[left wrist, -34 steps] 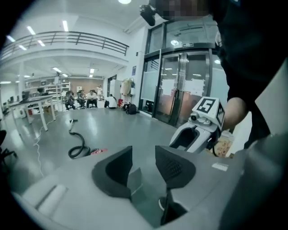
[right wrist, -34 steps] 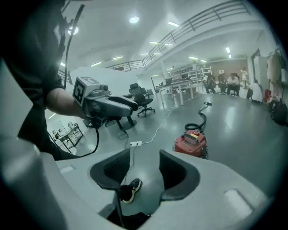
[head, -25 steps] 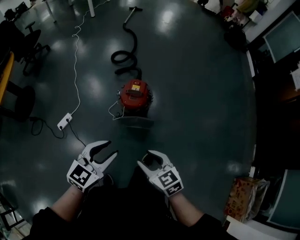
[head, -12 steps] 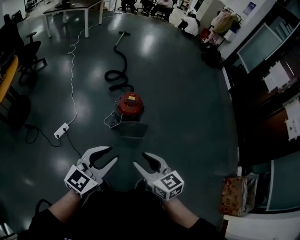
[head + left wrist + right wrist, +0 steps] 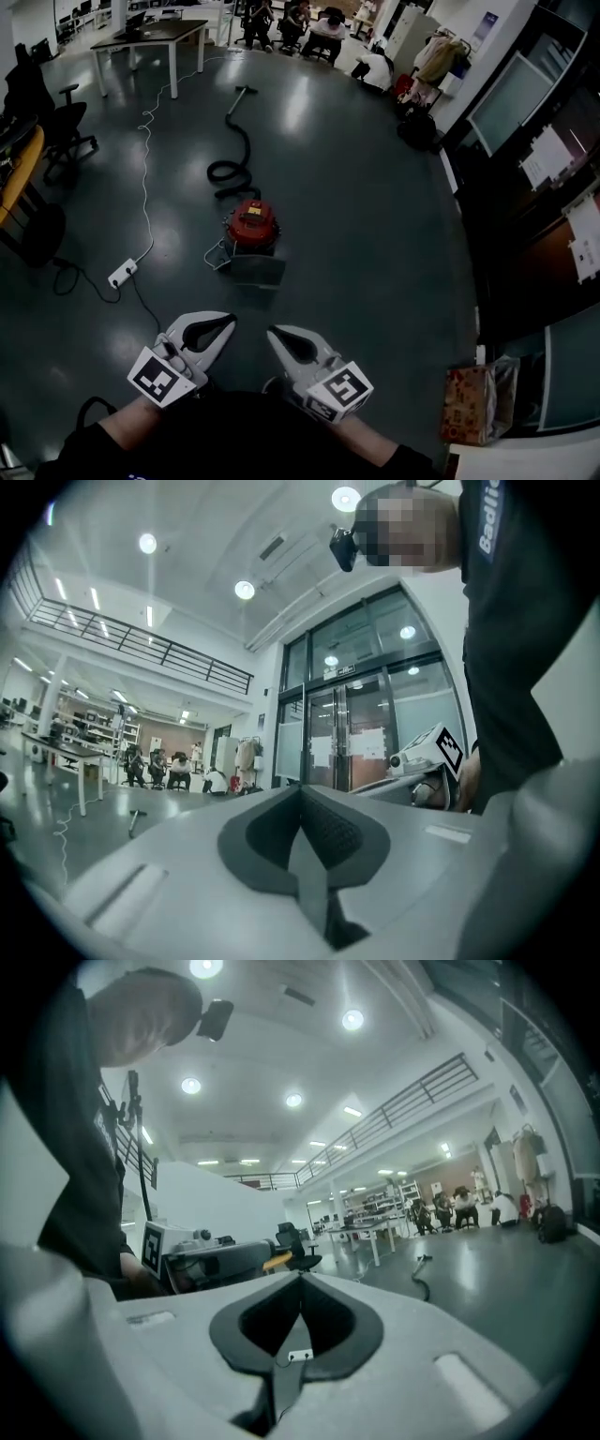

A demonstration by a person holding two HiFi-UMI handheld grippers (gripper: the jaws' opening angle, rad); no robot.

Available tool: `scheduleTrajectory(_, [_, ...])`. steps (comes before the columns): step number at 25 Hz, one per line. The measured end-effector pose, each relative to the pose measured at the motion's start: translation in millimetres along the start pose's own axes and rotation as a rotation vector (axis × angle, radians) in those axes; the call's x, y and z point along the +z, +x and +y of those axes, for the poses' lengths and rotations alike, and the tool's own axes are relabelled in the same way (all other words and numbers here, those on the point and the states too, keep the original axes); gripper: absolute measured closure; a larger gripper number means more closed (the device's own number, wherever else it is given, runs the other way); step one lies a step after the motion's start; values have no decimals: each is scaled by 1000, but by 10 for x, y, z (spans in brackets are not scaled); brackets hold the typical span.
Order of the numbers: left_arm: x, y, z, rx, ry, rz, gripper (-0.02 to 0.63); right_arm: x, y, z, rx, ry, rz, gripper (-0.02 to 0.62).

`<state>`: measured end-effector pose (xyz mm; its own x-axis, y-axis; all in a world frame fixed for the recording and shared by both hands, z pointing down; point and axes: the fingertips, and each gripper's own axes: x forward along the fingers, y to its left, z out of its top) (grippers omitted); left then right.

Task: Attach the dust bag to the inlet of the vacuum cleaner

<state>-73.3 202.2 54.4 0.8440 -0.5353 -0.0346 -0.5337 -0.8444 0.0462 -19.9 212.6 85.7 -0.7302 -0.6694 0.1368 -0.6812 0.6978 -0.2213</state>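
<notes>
A red vacuum cleaner (image 5: 251,224) stands on the dark floor several steps ahead. Its black hose (image 5: 231,161) curls away behind it. A flat grey piece (image 5: 257,271) lies just in front of it; I cannot tell whether this is the dust bag. My left gripper (image 5: 228,322) (image 5: 300,791) and right gripper (image 5: 272,332) (image 5: 300,1279) are held side by side close to my body, far short of the vacuum. They point level into the room. Both pairs of jaws have just been closing and now meet with nothing between them.
A white power strip (image 5: 123,273) with its cable (image 5: 145,159) lies left of the vacuum. Office chairs (image 5: 56,122) stand at the left and a table (image 5: 150,37) at the back. Seated people (image 5: 319,23) are at the far end. A patterned bag (image 5: 473,401) is at the lower right.
Both grippers went from wide open to shut, holding nothing. Both hands rose, and the head view tilted up, so the vacuum sits smaller and more of the room shows.
</notes>
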Motion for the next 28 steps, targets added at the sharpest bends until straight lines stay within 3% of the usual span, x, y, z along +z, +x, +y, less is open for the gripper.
scheduleTrajectory(7, [160,26,-211,3,3,-1,604,190,-141,119,54,-69,-68,594])
scheduleTrajectory(11, [200,54,-304,-18,10,11,604,281,-148,201,75,-57,-73,594])
scheduleTrajectory(28, [93,66,-527,-91,28,56,604,250,-254,267,35,-102,-93,594])
